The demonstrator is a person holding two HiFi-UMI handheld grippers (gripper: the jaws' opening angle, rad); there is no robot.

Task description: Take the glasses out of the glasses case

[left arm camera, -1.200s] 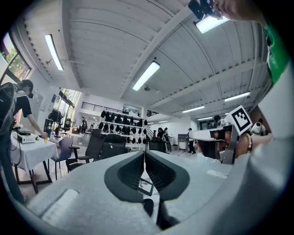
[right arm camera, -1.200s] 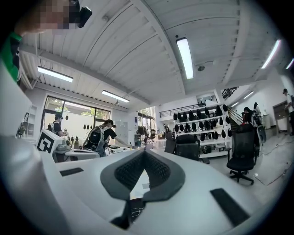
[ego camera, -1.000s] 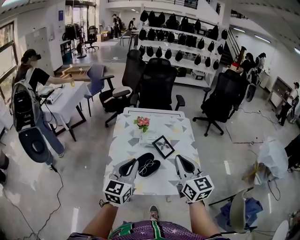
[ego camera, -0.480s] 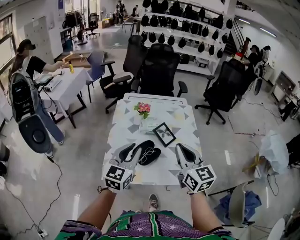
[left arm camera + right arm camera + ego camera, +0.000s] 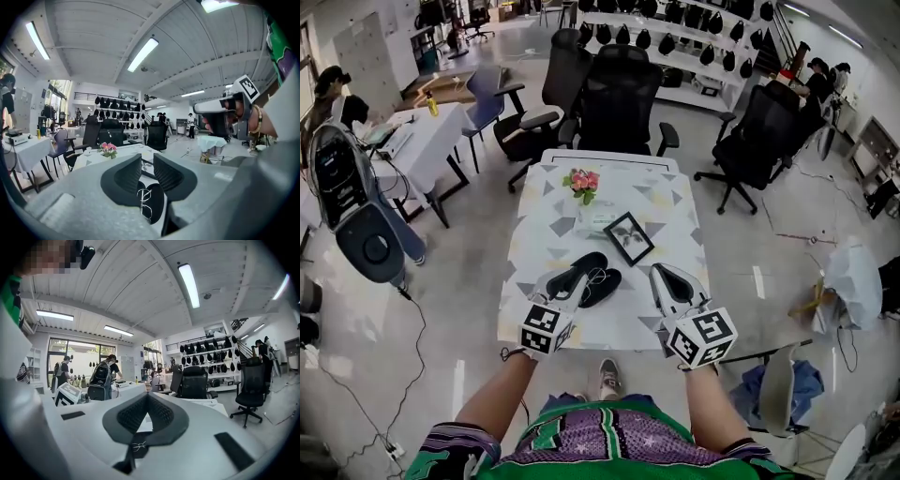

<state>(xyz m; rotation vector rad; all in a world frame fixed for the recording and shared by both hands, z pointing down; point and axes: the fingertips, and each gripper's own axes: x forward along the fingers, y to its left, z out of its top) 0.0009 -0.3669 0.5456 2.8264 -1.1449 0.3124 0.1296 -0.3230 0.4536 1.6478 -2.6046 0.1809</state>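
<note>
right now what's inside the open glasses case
Wire-framed glasses lie in the open black glasses case; nothing else is visible in it. The left hand-held gripper covers part of the case's interior, so that part can't be checked.

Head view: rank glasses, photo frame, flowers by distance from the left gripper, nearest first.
1. Glasses, just right of the left gripper.
2. Photo frame, middle of the table, farther right.
3. Flowers, table's far end.
</note>
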